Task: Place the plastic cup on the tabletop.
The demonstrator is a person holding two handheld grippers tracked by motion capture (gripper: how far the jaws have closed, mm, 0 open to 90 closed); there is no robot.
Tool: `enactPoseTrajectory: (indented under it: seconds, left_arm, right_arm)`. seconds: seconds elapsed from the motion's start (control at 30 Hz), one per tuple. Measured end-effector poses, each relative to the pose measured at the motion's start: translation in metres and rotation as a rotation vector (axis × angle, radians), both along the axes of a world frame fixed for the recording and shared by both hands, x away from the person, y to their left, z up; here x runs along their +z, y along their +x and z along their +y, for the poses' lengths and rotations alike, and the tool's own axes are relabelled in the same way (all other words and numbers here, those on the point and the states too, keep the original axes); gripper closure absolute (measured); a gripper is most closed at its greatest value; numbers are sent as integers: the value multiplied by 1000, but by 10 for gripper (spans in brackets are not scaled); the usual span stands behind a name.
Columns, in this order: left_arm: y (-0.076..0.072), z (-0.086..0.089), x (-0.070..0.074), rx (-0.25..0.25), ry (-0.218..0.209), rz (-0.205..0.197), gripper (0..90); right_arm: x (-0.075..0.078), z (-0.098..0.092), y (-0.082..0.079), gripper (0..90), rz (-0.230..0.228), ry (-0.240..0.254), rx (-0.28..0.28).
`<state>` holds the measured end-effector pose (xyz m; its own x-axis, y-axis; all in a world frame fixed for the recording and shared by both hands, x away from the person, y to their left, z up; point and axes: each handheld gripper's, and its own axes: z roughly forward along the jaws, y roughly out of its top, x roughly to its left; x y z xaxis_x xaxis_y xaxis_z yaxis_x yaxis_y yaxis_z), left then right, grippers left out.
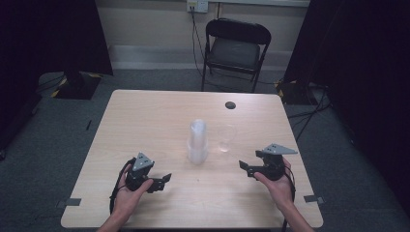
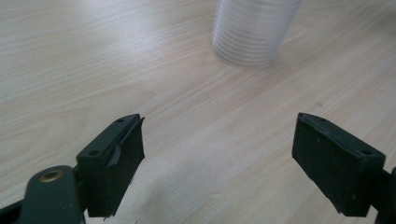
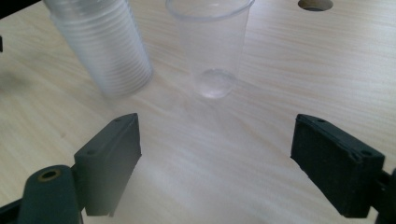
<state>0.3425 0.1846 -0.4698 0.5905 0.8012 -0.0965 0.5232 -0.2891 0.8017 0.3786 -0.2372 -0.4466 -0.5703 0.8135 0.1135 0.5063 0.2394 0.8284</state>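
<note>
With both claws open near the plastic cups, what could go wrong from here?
1. The tall stack of clear ribbed plastic cups stands upright and narrow; a sideways push from the left claw might tip it.
2. The single clear plastic cup looks thin; the right claw may crush it or knock it over.
3. Both stand close together, so reaching for one may bump the other.

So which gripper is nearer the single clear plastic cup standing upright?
Right. The right gripper sits just below-right of the single clear plastic cup; the left gripper lies farther, beyond the cup stack.
</note>
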Motion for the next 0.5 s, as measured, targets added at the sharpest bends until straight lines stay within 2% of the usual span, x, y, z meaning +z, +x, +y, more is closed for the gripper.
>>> enactPoseTrajectory:
  seconds: [0.1, 0.33, 0.37, 0.47, 0.5]
  left_arm:
    - [0, 0, 0, -6, 10, -1, 165]
    - [-2, -3, 0, -11, 11, 5, 165]
    - [-2, -4, 0, -13, 11, 7, 165]
    - [-3, -3, 0, -15, 16, 8, 165]
    - [-3, -2, 0, -10, 9, 5, 165]
  right_arm:
    - [0, -5, -14, 154, -1, -2, -4]
    - [-1, -16, -31, 154, 9, -8, -18]
    - [-2, -20, -37, 154, 11, -3, -31]
    - [-4, -25, -41, 154, 11, -4, -47]
    - [-8, -27, -43, 155, 25, 6, -69]
